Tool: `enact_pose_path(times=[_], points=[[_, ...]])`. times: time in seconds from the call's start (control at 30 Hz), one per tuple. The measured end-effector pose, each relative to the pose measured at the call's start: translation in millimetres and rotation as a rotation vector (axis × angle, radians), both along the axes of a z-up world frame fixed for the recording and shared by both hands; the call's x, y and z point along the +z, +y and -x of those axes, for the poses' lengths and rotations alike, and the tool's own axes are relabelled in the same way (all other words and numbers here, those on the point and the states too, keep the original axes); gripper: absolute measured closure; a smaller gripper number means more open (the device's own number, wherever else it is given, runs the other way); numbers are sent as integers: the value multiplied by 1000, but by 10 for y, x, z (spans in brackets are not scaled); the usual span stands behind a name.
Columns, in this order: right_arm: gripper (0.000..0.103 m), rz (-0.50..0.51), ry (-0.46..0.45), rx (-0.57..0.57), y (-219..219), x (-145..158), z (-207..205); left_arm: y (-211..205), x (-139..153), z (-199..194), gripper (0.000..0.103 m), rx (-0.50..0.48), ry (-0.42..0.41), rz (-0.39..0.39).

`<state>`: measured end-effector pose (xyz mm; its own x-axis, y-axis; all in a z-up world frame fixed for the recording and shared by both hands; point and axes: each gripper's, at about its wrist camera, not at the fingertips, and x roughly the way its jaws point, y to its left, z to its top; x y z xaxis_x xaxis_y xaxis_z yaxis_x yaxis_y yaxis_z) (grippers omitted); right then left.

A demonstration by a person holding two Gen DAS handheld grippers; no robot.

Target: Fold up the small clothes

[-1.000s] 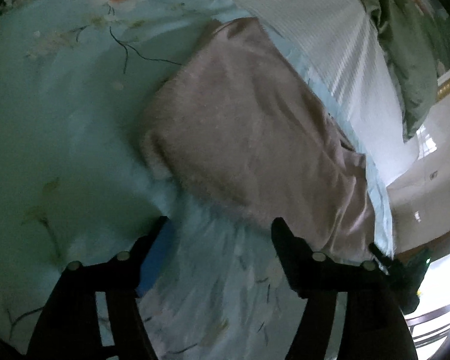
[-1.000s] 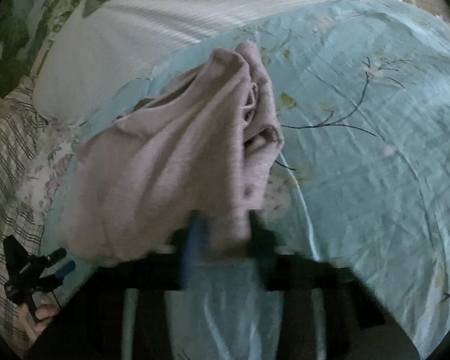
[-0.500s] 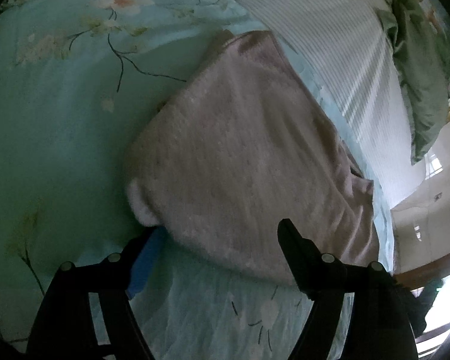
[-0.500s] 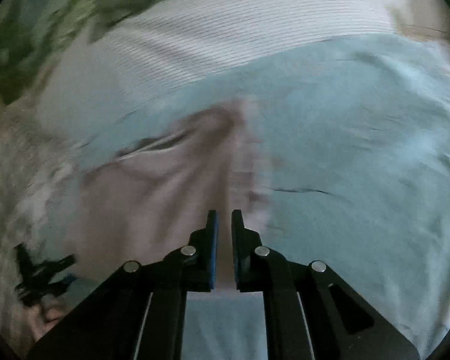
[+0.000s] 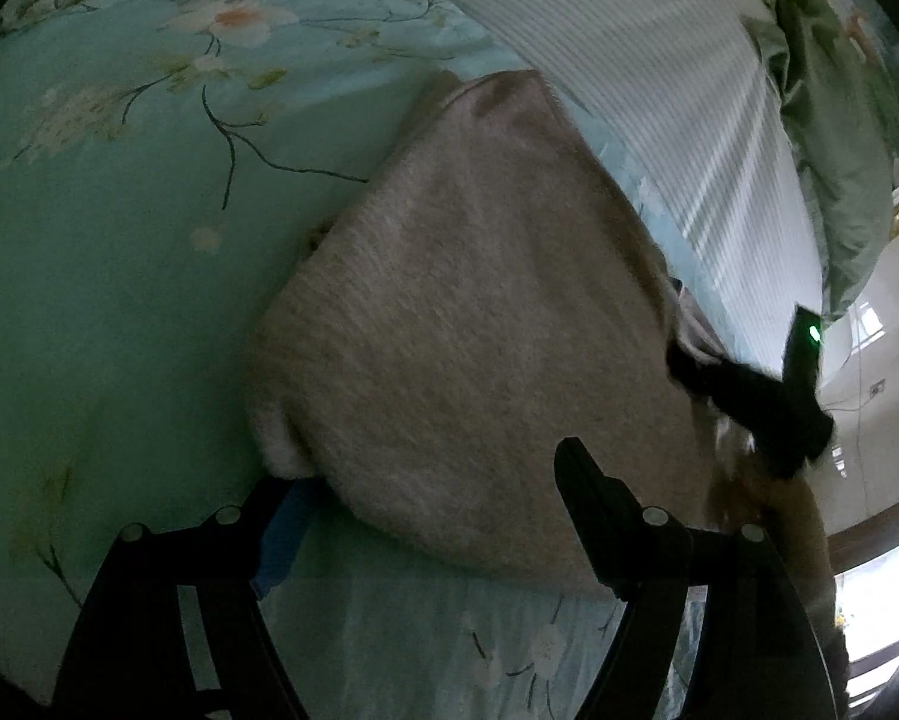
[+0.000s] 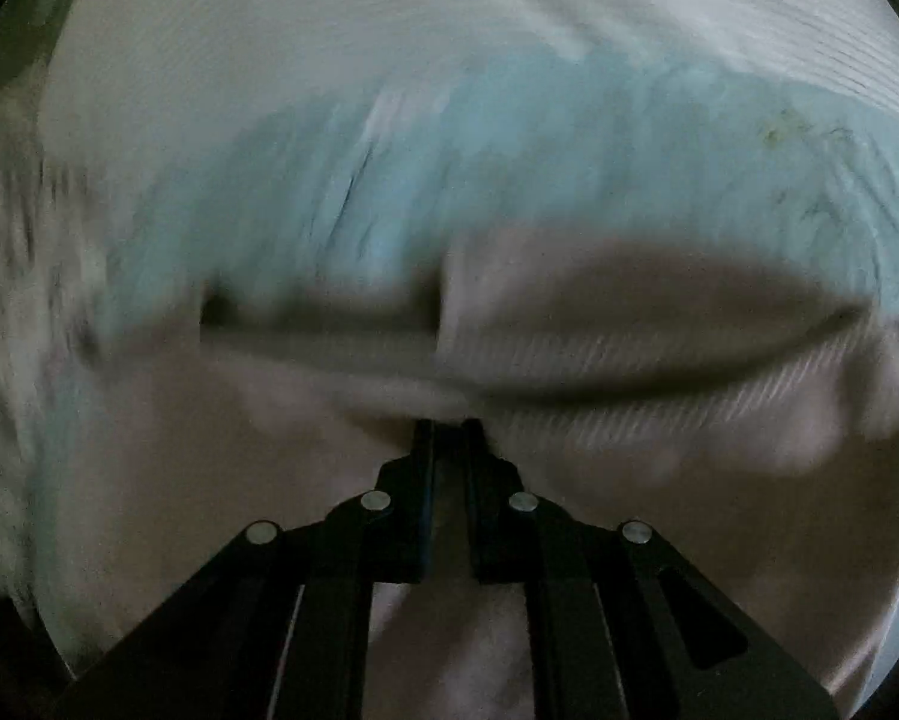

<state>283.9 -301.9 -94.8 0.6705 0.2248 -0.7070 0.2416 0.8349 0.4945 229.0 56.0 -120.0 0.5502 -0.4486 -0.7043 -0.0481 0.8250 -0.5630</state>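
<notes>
Left hand-held gripper [image 5: 431, 492] sits w/ fingers spread wide at the near edge of the beige fuzzy knit garment [image 5: 479, 330], empty, one finger at the garment's near-left corner, other over the near hem. Garment lies roughly flat on the pale blue floral bedsheet [image 5: 119, 210], far side close to the white ribbed pillow [image 5: 659, 90].

Right hand-held gripper [image 6: 447, 438] shows fingers pressed nearly together; view is heavily blurred, so can't tell whether cloth is pinched btwn them. Tips are at a fold/opening in the beige fabric [image 6: 629, 420].

Judgement: step looks like setting or picking up a fold. To do it well: left should close on the hem corner only, top layer + under layer together, not the sheet. Right should move slower, keep cloth taut, lay edge to edge.

Pose: left points forward across garment, low, tilted down. Right's black body [image 5: 749, 396] comes in from the garment's right side.
</notes>
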Motion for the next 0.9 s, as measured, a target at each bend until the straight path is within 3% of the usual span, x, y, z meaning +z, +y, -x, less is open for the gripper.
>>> enact_pose_path(times=[0.07,0.17,0.23,0.27,0.3,0.37,0.5,0.57,0.7,0.77,0.8,0.83,0.9], points=[[92,-8,-38,-93,-160,91,95,4,-1,-30,26,7,0,5],[90,-125,-119,-77,-225,200,432,15,-8,-62,26,21,-1,18],[75,-77,-83,-39,-126,213,635,12,-16,-78,26,34,-4,28],[63,-43,-53,-29,-86,174,706,12,-22,-78,26,41,-6,31],[59,17,0,-31,-67,95,739,10,-19,-79,26,46,-9,30],[61,140,72,-83,-153,-12,735,-18,-20,-69,26,55,-15,15],[60,7,-16,-276,-517,37,1040,-49,-3,-78,28,63,-17,-17],[59,-57,-81,-253,-499,149,1185,6,-14,-100,34,79,-11,-9],[39,-124,-155,-175,-218,305,1634,129,-39,-159,57,129,3,4],[39,-151,-168,-145,-78,308,1813,181,-52,-197,67,150,11,18],[39,-165,-169,-131,-26,295,1870,200,-58,-215,81,150,11,32],[39,-181,-169,-120,5,267,1895,201,-62,-231,89,140,12,48],[39,-212,-170,-100,38,229,2024,172,-9,-216,92,135,0,37]])
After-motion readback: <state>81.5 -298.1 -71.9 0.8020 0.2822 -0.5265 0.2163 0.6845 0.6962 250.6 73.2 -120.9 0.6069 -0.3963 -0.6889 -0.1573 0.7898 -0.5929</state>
